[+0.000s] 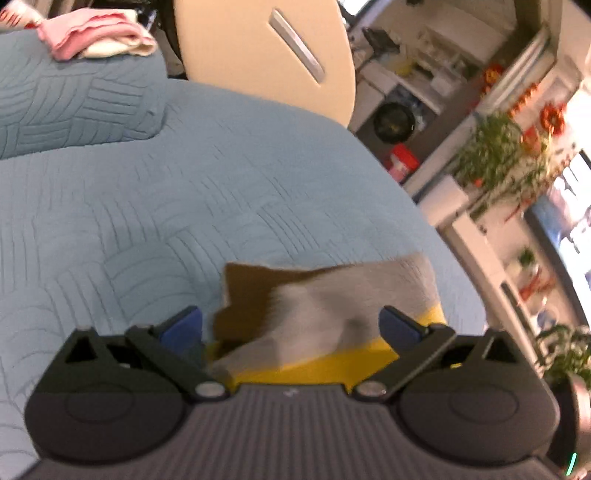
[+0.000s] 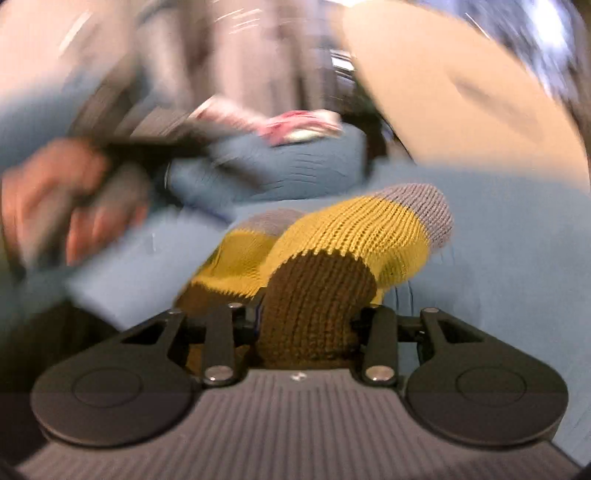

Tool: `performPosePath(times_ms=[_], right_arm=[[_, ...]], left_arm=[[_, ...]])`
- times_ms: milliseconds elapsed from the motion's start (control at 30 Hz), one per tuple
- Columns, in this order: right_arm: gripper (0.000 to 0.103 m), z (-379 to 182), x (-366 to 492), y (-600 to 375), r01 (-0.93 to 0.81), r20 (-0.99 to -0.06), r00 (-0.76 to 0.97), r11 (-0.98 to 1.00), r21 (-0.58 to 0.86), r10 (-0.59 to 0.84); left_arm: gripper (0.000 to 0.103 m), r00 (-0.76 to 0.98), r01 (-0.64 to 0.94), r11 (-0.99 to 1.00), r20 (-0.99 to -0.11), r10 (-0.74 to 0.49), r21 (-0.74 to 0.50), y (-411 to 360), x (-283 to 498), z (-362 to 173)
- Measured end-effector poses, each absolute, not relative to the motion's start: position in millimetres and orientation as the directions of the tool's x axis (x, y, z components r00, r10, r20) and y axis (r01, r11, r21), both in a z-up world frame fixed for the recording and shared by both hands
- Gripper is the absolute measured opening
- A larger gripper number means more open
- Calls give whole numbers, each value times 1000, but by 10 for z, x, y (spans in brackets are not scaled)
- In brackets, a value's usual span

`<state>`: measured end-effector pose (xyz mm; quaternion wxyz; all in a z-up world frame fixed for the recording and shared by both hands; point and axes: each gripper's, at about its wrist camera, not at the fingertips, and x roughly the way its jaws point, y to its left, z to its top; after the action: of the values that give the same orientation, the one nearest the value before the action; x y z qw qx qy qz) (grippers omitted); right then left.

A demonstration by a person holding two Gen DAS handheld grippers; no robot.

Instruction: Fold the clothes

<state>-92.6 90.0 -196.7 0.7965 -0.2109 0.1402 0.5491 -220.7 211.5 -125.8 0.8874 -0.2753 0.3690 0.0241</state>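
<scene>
A knitted garment striped brown, yellow and grey lies on the blue quilted bed. In the left wrist view the garment (image 1: 325,295) sits between the spread blue pads of my left gripper (image 1: 290,325), which is open around it. In the right wrist view my right gripper (image 2: 308,321) is shut on the garment's brown end (image 2: 317,295), and the yellow and grey stripes (image 2: 369,236) bulge up ahead of it. The person's hand on the left gripper (image 2: 70,206) shows blurred at the left.
The blue quilted bed cover (image 1: 184,206) fills most of the view, with a matching pillow (image 1: 74,103) at the far left carrying a folded pink and cream pile (image 1: 99,33). A beige chair back (image 1: 266,55) stands behind the bed. Shelves and plants (image 1: 498,147) are at the right.
</scene>
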Motion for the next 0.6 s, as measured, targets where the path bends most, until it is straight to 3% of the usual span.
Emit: performPosePath(times_ms=[67, 267, 467, 600], right_arm=[[41, -2049, -1189, 1046, -901, -450, 412, 281, -330, 792], [44, -2196, -1347, 1110, -838, -427, 524, 355, -415, 737], [53, -2174, -1323, 1049, -823, -408, 565, 451, -346, 717], [53, -2167, -1250, 963, -829, -424, 556, 510, -228, 715]], left_arm=[[103, 711, -233, 862, -684, -165, -451, 1994, -2169, -1133], [103, 670, -289, 862, -731, -129, -417, 1612, -2182, -1055], [103, 644, -405, 858, -765, 21, -317, 1368, -2373, -1065], [103, 668, -447, 821, -743, 40, -357, 1179, -2510, -1032]])
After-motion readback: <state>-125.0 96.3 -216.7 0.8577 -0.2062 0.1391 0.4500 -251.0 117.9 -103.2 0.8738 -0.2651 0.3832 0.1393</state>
